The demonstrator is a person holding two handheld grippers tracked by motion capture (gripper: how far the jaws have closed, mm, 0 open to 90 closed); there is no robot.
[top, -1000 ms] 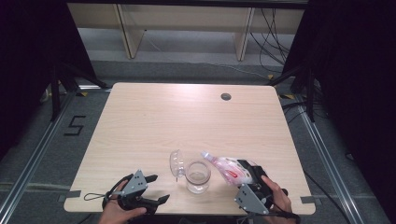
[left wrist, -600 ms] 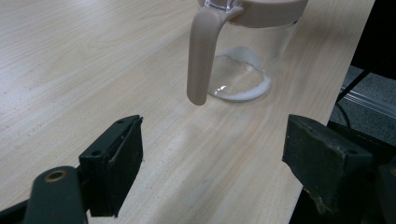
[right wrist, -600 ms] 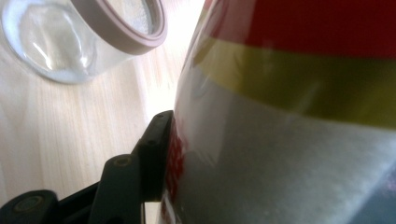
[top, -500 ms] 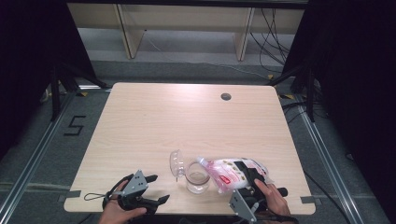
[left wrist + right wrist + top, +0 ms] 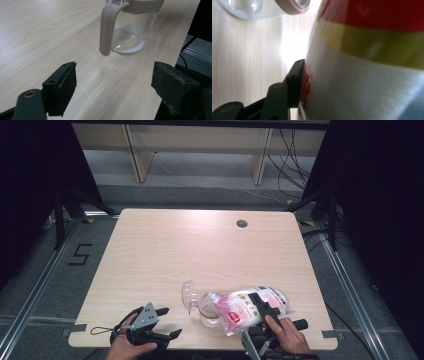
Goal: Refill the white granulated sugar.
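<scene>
A clear glass jar [image 5: 207, 314] with a beige rim and handle [image 5: 107, 30] stands near the table's front edge, its clear lid [image 5: 189, 295] hinged open to the left. A thin white layer lines the jar's base [image 5: 128, 48]. My right gripper [image 5: 263, 312] is shut on a plastic bag [image 5: 250, 306] with a red and yellow label and white contents, tilted with its corner at the jar's mouth. In the right gripper view one finger [image 5: 295, 80] presses the bag [image 5: 367, 62]; the other is hidden. My left gripper [image 5: 169, 322] rests open left of the jar, jaws wide with nothing between them [image 5: 117, 85].
The light wooden table [image 5: 200, 250] has a round cable hole [image 5: 242, 223] at the back right. Its right edge [image 5: 175, 45] runs close beside the jar in the left gripper view. Shelving and cables stand beyond the far edge.
My right hand has drawn slightly toward the front edge, and the bag has swung so its corner now lies at the jar's mouth. The left gripper has stayed put.
</scene>
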